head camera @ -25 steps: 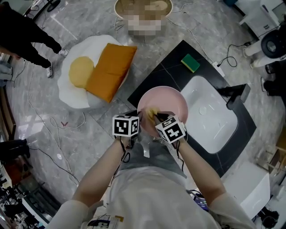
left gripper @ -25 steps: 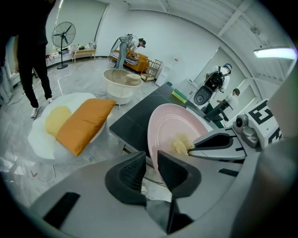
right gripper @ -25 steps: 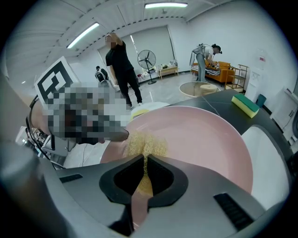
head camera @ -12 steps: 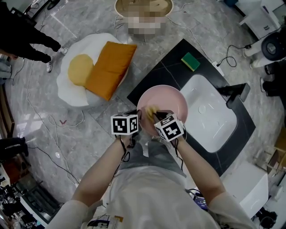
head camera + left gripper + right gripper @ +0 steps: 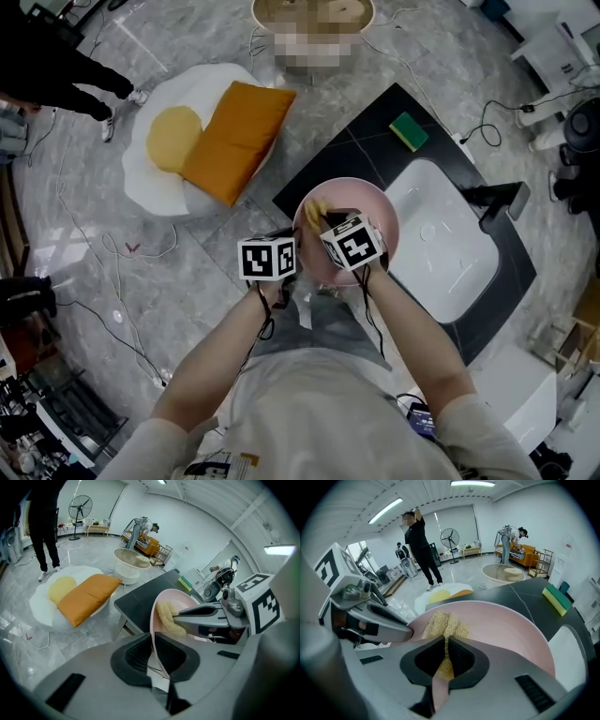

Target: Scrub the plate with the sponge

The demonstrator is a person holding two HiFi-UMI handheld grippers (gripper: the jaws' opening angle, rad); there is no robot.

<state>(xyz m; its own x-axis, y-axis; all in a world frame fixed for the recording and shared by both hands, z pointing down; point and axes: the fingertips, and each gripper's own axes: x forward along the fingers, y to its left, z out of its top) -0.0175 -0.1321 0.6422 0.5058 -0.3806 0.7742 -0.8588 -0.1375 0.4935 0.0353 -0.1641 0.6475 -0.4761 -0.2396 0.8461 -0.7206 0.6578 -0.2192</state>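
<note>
A pink plate is held tilted above the front edge of the black counter. My left gripper is shut on the plate's near rim; in the left gripper view the rim runs between the pads. My right gripper is shut on a yellow fibrous sponge and presses it against the plate's inner face. In the right gripper view the sponge sticks out past the gripper onto the plate. In the left gripper view the sponge lies on the plate's left part.
A green sponge lies on the black counter beyond the plate. A white sink with a dark faucet is at the right. An orange cushion lies on an egg-shaped mat at left. A person in black stands far left.
My right gripper has slid the sponge a little up and away across the plate. The left gripper keeps its hold on the rim.
</note>
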